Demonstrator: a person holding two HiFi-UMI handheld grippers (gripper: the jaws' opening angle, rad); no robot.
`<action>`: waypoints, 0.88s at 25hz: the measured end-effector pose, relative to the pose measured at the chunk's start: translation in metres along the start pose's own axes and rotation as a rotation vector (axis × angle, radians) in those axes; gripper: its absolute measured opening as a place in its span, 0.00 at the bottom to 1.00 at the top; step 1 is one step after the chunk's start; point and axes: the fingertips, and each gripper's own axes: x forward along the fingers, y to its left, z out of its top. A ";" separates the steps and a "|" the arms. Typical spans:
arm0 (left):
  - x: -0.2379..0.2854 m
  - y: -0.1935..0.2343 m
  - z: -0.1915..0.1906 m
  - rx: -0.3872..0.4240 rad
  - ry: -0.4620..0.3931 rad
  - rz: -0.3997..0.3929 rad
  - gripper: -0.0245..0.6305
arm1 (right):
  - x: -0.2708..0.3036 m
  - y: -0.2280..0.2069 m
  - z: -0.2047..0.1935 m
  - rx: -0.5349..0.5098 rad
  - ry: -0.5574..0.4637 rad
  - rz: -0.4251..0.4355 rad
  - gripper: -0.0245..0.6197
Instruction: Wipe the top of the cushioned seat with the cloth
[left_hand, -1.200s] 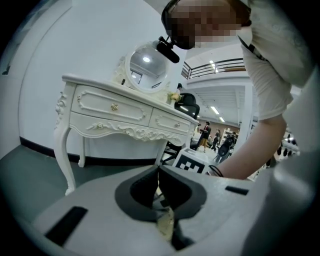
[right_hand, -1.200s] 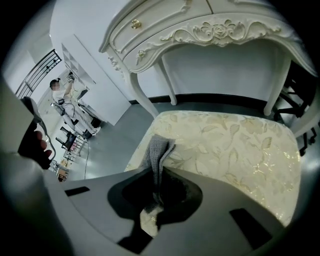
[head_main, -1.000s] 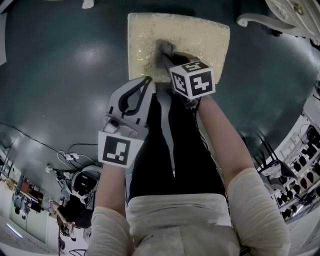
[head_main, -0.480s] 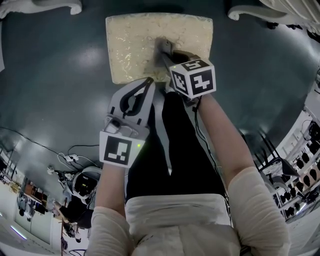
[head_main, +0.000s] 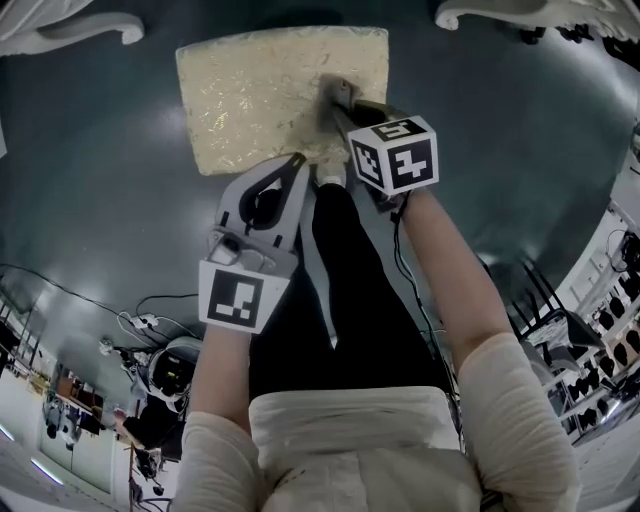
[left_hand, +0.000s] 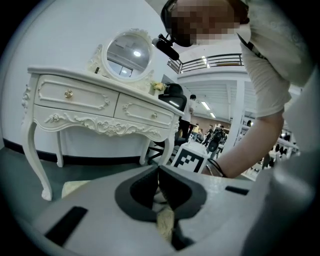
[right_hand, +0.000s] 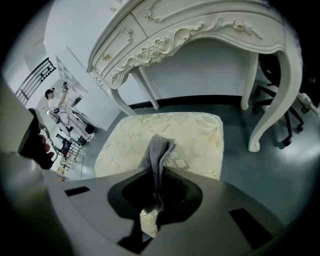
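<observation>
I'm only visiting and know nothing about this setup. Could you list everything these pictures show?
cushioned seat: one, cream with a gold pattern, in front of the dressing table.
cloth: one, grey, lying on the seat, its near end pinched by the right gripper.
dressing table: one, white and carved, behind the seat.
mirror: one, oval, white frame, on the dressing table.
floor: dark grey-green, glossy.
left gripper: one, grey, jaws together and empty, near the seat's front edge.
right gripper: one, grey, closed on the cloth over the seat.
forearms: two, bare below cream sleeves.
</observation>
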 end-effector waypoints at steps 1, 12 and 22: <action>0.003 -0.005 0.001 0.004 0.002 -0.005 0.04 | -0.004 -0.006 -0.002 0.003 -0.002 -0.003 0.08; 0.034 -0.045 0.008 0.022 -0.001 -0.038 0.04 | -0.036 -0.059 -0.023 0.031 -0.004 -0.063 0.08; 0.026 -0.066 0.014 0.045 -0.011 -0.087 0.04 | -0.070 -0.081 -0.034 0.056 0.019 -0.209 0.08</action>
